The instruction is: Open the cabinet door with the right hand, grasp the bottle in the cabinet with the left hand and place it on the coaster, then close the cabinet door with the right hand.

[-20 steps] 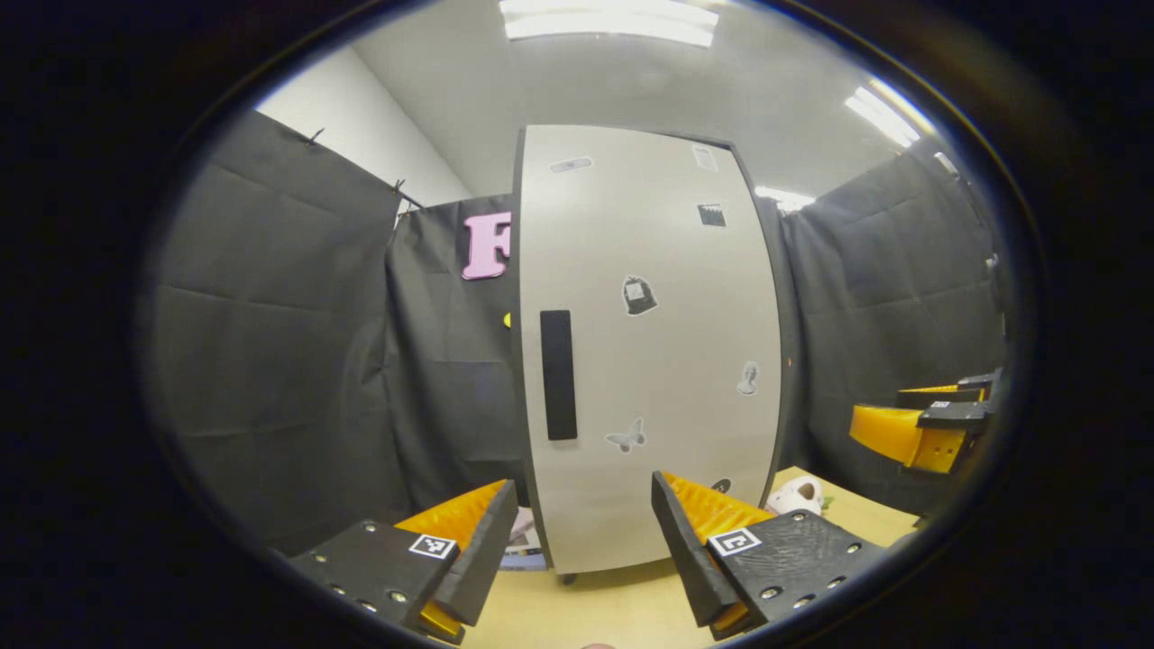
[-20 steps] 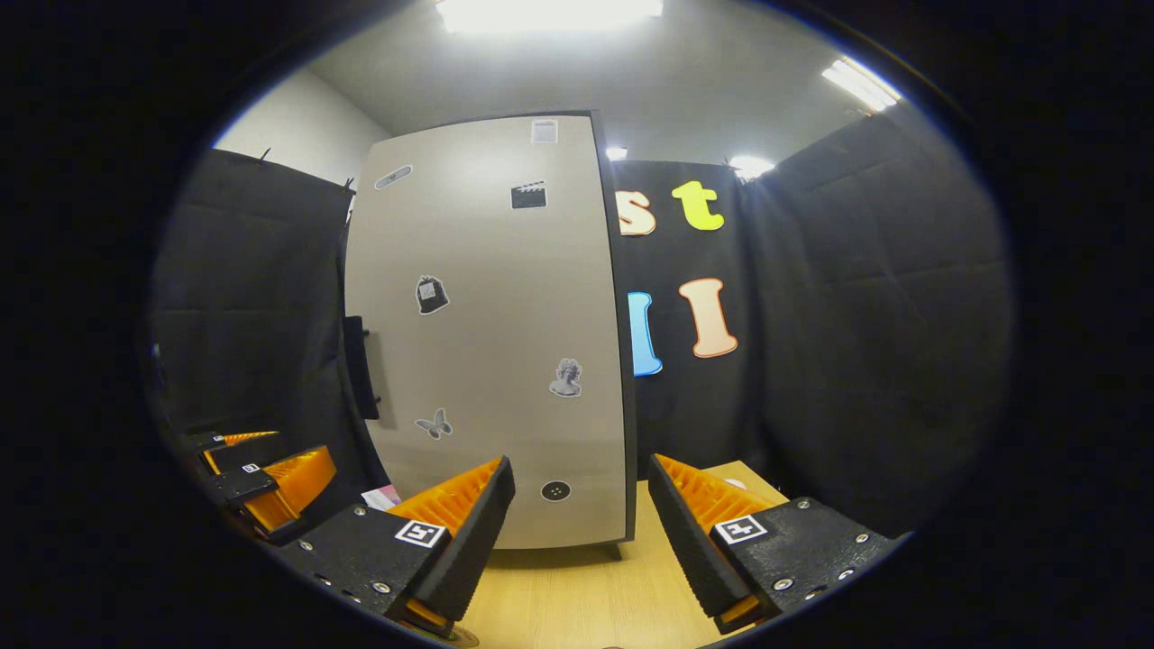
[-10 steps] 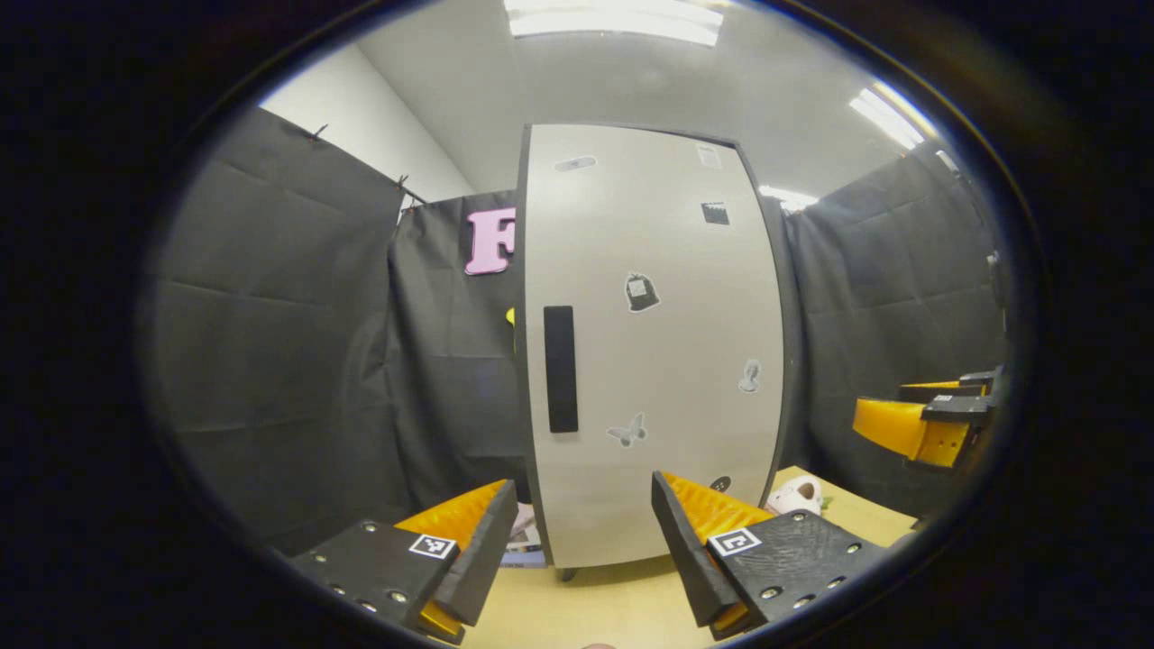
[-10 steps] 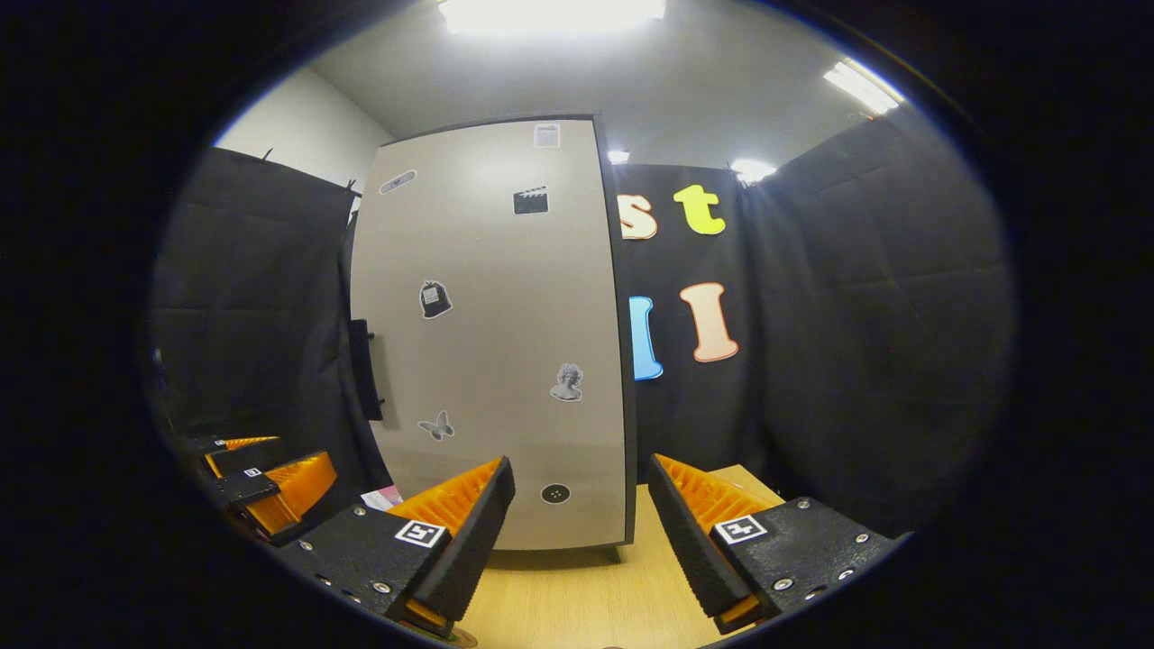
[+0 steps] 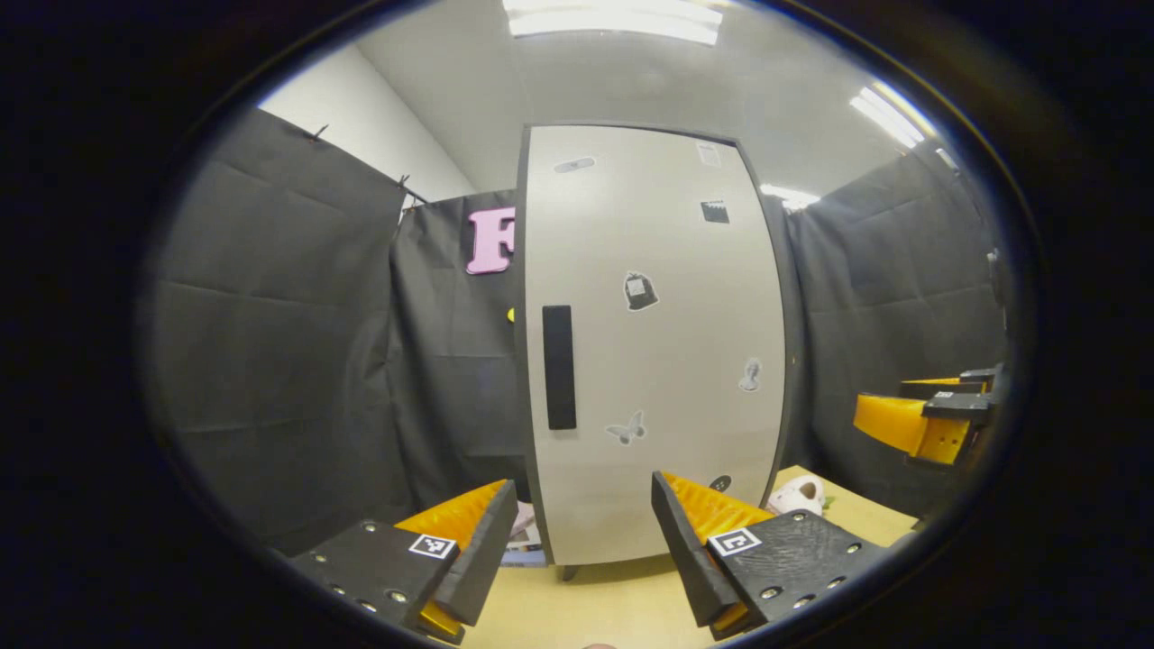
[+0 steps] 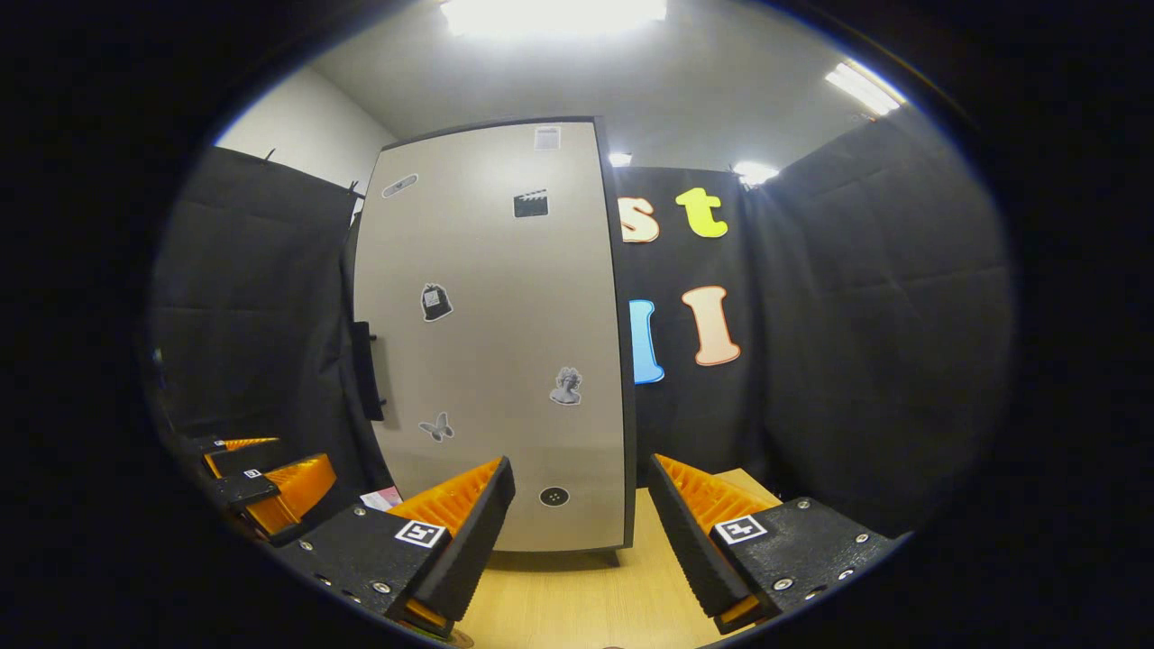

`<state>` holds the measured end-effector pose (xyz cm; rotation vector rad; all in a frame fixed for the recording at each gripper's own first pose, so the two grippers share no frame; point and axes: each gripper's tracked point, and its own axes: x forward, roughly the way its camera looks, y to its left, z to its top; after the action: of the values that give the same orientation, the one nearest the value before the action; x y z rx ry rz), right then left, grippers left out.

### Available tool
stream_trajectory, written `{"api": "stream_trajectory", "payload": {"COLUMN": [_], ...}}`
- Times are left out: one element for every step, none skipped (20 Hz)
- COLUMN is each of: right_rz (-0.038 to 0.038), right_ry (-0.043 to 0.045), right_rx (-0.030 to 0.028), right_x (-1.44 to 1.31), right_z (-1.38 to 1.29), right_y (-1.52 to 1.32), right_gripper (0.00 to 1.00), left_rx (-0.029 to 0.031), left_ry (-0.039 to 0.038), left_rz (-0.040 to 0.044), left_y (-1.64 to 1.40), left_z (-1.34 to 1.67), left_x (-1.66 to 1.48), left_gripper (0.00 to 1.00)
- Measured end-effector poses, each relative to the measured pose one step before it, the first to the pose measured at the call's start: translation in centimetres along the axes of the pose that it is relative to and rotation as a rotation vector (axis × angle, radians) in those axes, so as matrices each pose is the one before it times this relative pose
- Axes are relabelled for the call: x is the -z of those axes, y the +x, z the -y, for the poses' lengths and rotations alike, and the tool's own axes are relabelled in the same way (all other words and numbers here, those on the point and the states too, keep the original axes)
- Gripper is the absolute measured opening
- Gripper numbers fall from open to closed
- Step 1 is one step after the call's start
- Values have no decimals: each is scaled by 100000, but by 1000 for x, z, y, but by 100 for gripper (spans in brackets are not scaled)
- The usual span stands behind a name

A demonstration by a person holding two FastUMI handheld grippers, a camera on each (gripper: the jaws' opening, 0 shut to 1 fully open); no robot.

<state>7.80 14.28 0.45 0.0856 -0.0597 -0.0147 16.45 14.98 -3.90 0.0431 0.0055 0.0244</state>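
Observation:
A tall pale cabinet [image 5: 658,342] stands on the wooden table with its door closed and a dark vertical handle [image 5: 559,367] at the door's left edge. In the right gripper view the cabinet door [image 6: 496,342] is left of centre, its handle [image 6: 365,370] edge-on at the left. My left gripper [image 5: 581,550] is open, short of the door, with nothing between its fingers. My right gripper [image 6: 577,541] is open too, below the door's right edge. Each view catches the other gripper off to the side: the right gripper [image 5: 920,424] and the left gripper [image 6: 261,478]. The door hides the inside.
A small white figure [image 5: 798,494] lies on the table [image 5: 622,613] right of the cabinet. Some flat printed items [image 5: 523,536] lie at the cabinet's left foot. Black cloth walls close in behind and on both sides. A round rim [image 6: 455,638] peeks out at the bottom edge.
Both views have drifted slightly; the cabinet sits a touch lower in the right gripper view. Both grippers stay open and the door stays closed.

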Motion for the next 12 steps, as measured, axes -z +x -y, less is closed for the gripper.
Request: {"api": "stream_trajectory", "payload": {"right_rz": [217,338,274,300,-10,111,232,297,379,403,313,377], "right_ry": [-102,-222,-171,24,34,15,-225,-134,67,-80,-514,-768], "right_rx": [-279,-360,-494,-533,-504,-647,-435,-523,-850,-461,-233,19], "right_x": [-53,-93,-109,-104,32,-60,-73,-125,-102,-170,-90,-49], "right_z": [40,-30,19,-22,-12,-36,-64,-28,-126,-12,34,83], "right_y": [19,58,65,43,163,101,118,-17,65,33,88,-23], "right_gripper": [93,93,93,93,93,93,93,93,93,93,93,92], "left_rx": [-187,-32,-90,-221,108,73,-131,119,-275,-54,439,29], "left_ry": [153,100,155,267,103,-46,-110,-500,-764,-1248,-1643,-1066], "left_rz": [131,180,279,275,368,329,16,-126,-15,70,-5,-331], "left_y": [11,15,59,-22,63,35,65,-95,-21,43,32,82], "left_z": [27,66,-13,-43,8,83,-29,84,58,73,200,-9], "left_x": [-129,-64,-92,-216,-104,-32,-43,163,-95,-11,29,116], "left_gripper": [85,85,85,85,86,86,85,85,85,85,85,86]}}
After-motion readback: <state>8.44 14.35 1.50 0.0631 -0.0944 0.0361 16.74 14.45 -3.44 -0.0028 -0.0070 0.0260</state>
